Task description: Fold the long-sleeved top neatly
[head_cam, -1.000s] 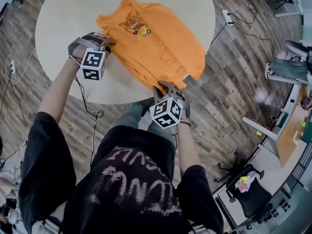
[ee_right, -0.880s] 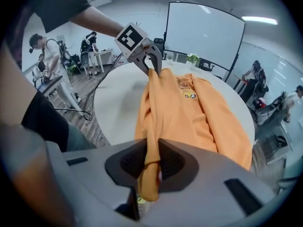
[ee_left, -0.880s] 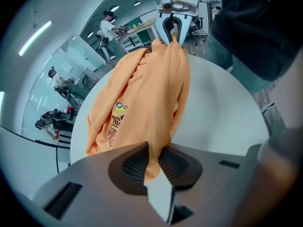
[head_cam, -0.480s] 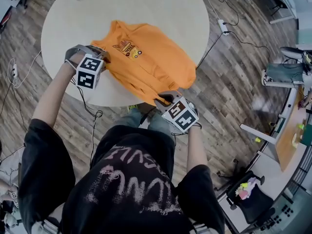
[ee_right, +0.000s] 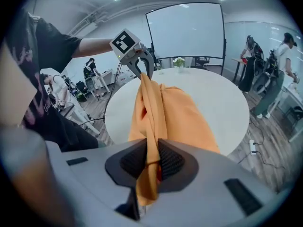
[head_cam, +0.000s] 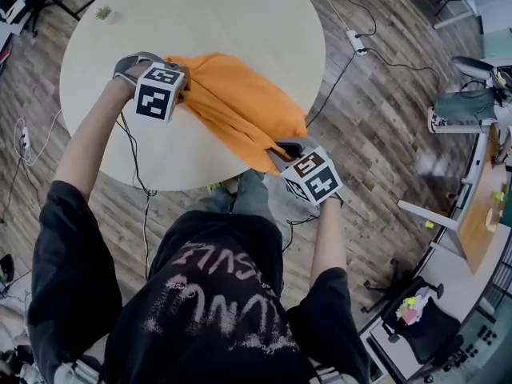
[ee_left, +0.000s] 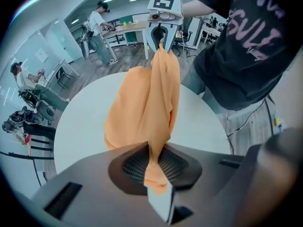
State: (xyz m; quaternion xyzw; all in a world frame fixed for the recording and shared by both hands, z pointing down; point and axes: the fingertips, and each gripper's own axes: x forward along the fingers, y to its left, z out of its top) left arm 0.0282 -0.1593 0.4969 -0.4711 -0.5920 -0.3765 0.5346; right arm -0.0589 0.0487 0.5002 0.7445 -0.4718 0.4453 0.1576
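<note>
The orange long-sleeved fabric top (head_cam: 240, 106) is bunched into a loose band, strung between both grippers over the near part of the round pale table (head_cam: 240, 14). The left gripper (head_cam: 181, 77), above the table's left side, is clamped on one end of the cloth. The right gripper (head_cam: 282, 148) pinches the other end, just at the table's near edge.
</note>
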